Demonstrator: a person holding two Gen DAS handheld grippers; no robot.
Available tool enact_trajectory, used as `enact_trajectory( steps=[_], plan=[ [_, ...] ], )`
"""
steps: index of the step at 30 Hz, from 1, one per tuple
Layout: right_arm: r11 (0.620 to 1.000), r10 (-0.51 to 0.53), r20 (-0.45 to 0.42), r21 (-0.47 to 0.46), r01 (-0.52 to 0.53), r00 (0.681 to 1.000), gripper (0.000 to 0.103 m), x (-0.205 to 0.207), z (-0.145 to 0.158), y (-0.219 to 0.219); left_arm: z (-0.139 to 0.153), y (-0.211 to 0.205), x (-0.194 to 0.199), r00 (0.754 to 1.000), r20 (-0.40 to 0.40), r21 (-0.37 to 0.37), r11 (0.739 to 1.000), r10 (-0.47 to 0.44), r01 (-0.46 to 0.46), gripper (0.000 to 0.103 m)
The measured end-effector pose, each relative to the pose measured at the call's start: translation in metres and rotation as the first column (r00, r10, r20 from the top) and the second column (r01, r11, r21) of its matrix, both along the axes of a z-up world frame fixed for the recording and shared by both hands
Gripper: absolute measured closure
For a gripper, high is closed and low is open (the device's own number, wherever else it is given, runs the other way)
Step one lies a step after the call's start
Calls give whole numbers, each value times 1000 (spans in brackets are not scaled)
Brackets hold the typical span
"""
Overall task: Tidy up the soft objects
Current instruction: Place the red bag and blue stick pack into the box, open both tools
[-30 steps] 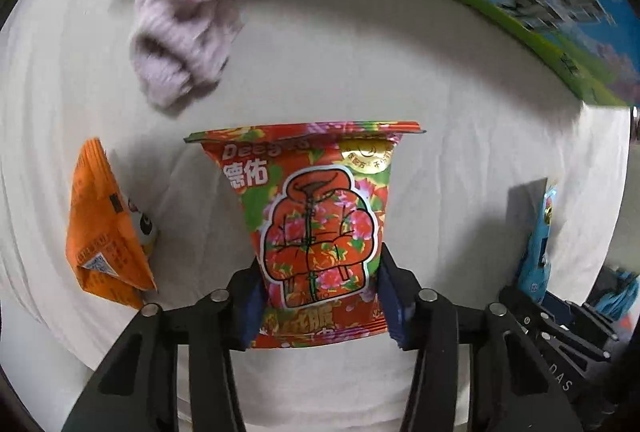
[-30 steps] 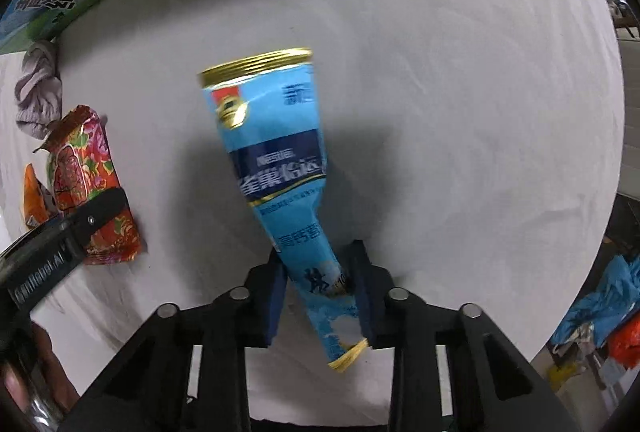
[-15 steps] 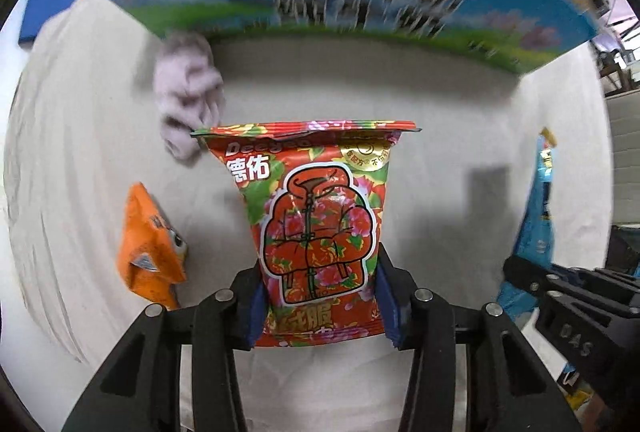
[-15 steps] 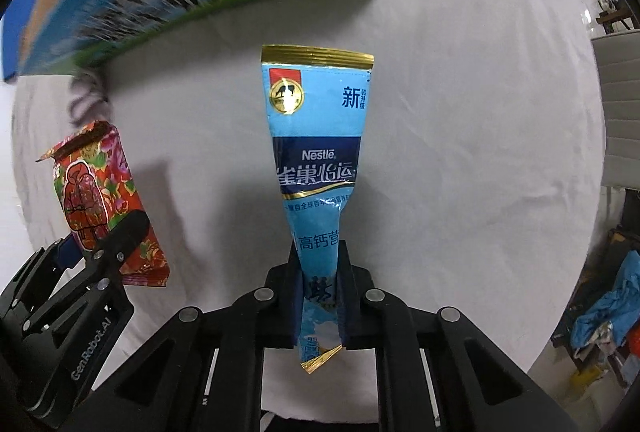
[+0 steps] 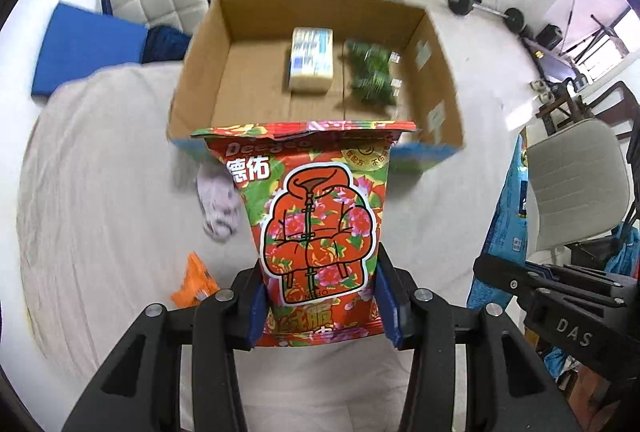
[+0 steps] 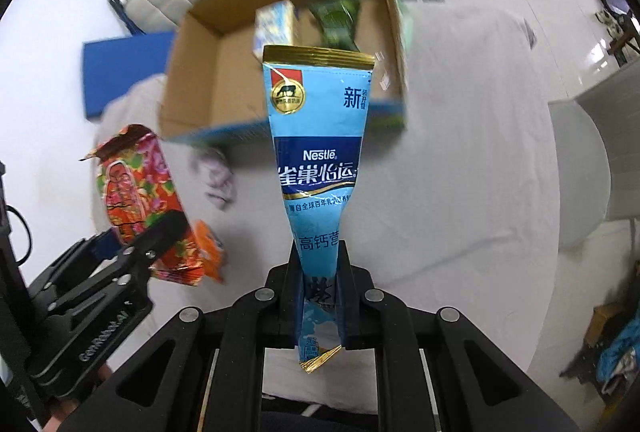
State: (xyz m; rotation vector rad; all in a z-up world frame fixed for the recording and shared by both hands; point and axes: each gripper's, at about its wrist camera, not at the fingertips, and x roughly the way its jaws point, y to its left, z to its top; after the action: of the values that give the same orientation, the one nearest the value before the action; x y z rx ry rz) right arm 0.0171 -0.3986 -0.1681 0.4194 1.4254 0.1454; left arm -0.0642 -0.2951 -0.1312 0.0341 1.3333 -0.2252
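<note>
The left gripper (image 5: 320,296) is clamped on the lower part of the red floral packet (image 5: 316,228), and the right gripper (image 6: 318,296) is pinched tight on the narrow lower end of the blue Nestlé sachet (image 6: 318,147). Both packs are held upright above the white-covered table (image 5: 100,191), short of the near wall of the cardboard box (image 5: 248,43), presumably for release into it. The packet is glossy and crinkled; the sachet tapers where squeezed. A grey cloth (image 5: 218,207) and an orange packet (image 5: 195,286) lie on the cover near the table's left edge.
</note>
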Motion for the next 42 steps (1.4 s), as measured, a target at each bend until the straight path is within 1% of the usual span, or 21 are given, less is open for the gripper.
enact_trajectory(
  steps=[1, 2, 5, 6, 7, 8, 9, 10, 11, 12, 15, 17, 19, 21, 26, 29, 34, 37, 39, 40, 42],
  plan=[
    [1000, 0, 12, 6, 0, 1000, 90, 4, 9, 9, 15, 21, 20, 1000, 20, -3, 1000, -5, 5, 61],
    [1000, 1, 30, 10, -1, 1000, 90, 12, 20, 12, 9, 43, 40, 999, 37, -11, 1000, -9, 9, 61],
    [1000, 2, 63, 6, -3, 998, 90, 31, 31, 25, 28, 54, 63, 997, 78, -17, 1000, -20, 22, 61],
    [1000, -1, 72, 0, 1, 997, 90, 37, 37, 34, 9, 76, 95, 996, 89, -21, 999, -27, 29, 61],
    [1000, -5, 81, -11, 6, 997, 90, 48, 40, 33, 8, 110, 128, 995, 94, -25, 999, -30, 33, 61],
    [1000, -9, 85, -18, 10, 996, 90, 64, 40, 39, 16, 125, 145, 994, 103, -20, 999, -31, 33, 61],
    [999, -14, 88, -29, 17, 996, 90, 73, 41, 39, 18, 126, 157, 993, 113, -11, 999, -36, 37, 61],
    [999, -18, 92, -41, 22, 996, 90, 83, 41, 38, 27, 134, 191, 992, 120, -4, 999, -36, 37, 61],
    [998, -24, 89, -57, 29, 996, 90, 100, 40, 39, 27, 138, 209, 992, 125, 16, 999, -36, 34, 61],
    [997, -27, 84, -72, 33, 996, 90, 110, 39, 40, 26, 144, 247, 992, 121, 23, 999, -37, 35, 61],
    [990, -28, 53, -136, 35, 998, 90, 150, 23, 42, 11, 147, 289, 995, 97, 49, 998, -36, 32, 61],
    [987, -31, 23, -155, 34, 999, 90, 176, 7, 42, 10, 149, 302, 996, 85, 66, 997, -31, 26, 61],
    [982, -35, -9, -188, 33, 999, 90, 201, -13, 43, -2, 154, 325, 998, 55, 91, 996, -28, 23, 61],
    [976, -44, -49, -213, 33, 998, 90, 224, -35, 43, -22, 161, 353, 1000, 7, 105, 994, -16, 15, 61],
    [961, -51, -137, -276, 12, 989, 90, 262, -85, 45, -65, 175, 395, 996, -87, 132, 991, 11, 1, 61],
    [953, -49, -164, -304, -3, 985, 90, 272, -103, 47, -90, 181, 410, 989, -145, 154, 988, 22, 1, 61],
    [946, -68, -177, -323, 8, 982, 89, 284, -112, 50, -123, 185, 427, 976, -214, 177, 984, 30, 9, 59],
    [938, -52, -191, -345, -17, 980, 86, 289, -114, 53, -134, 188, 438, 973, -227, 194, 981, 45, 0, 59],
    [942, -61, -197, -334, -9, 978, 84, 290, -115, 53, -136, 189, 442, 969, -239, 182, 983, 61, -17, 59],
    [943, -64, -198, -332, -6, 978, 82, 290, -114, 53, -136, 190, 444, 968, -242, 177, 984, 66, -23, 58],
    [950, -60, -211, -311, -9, 976, 66, 291, -115, 53, -135, 191, 446, 968, -240, 173, 984, 76, -35, 58]
  ],
)
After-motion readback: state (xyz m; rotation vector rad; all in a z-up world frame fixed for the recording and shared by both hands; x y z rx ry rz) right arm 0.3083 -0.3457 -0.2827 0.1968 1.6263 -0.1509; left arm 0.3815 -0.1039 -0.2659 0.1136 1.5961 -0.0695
